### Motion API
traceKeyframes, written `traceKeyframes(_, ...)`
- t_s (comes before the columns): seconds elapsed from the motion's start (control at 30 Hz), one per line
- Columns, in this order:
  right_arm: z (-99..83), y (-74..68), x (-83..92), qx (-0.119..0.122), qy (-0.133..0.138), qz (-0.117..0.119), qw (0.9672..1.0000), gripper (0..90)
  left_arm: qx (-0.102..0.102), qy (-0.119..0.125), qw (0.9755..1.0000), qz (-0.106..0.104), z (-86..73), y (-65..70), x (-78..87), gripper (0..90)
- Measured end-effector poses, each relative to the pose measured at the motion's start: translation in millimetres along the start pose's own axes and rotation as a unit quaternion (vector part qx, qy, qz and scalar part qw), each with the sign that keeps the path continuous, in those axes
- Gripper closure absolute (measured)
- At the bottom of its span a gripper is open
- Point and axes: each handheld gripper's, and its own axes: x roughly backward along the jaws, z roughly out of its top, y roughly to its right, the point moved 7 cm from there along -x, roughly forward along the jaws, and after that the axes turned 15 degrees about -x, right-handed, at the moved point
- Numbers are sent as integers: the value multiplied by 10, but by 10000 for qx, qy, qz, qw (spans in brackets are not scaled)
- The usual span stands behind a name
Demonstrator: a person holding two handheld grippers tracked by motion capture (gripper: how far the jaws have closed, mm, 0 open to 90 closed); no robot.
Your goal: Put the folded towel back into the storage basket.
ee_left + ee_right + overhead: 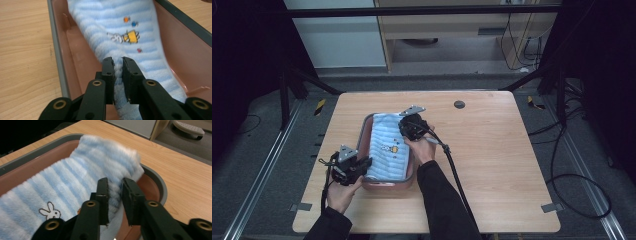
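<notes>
Wooden table (492,150): striped towel (387,150) bears rabbit picture, no legible writing.

The wooden table (492,165) has a small dark round disc (459,104) near its far edge. Beyond it stand a pale wood cabinet (452,25) and a white panel (337,35) (cables (577,195) trail across the grey floor at the right).

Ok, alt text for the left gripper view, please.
The left gripper has the near end of a blue striped towel between its jaws; the towel lies in a pink tray on a wooden table.
</notes>
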Motion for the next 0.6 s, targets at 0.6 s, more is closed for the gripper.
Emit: traceKeyframes(0.6,131,261,596,-285,723,192,9968,373,-47,539,9985,86,177,-72,206,495)
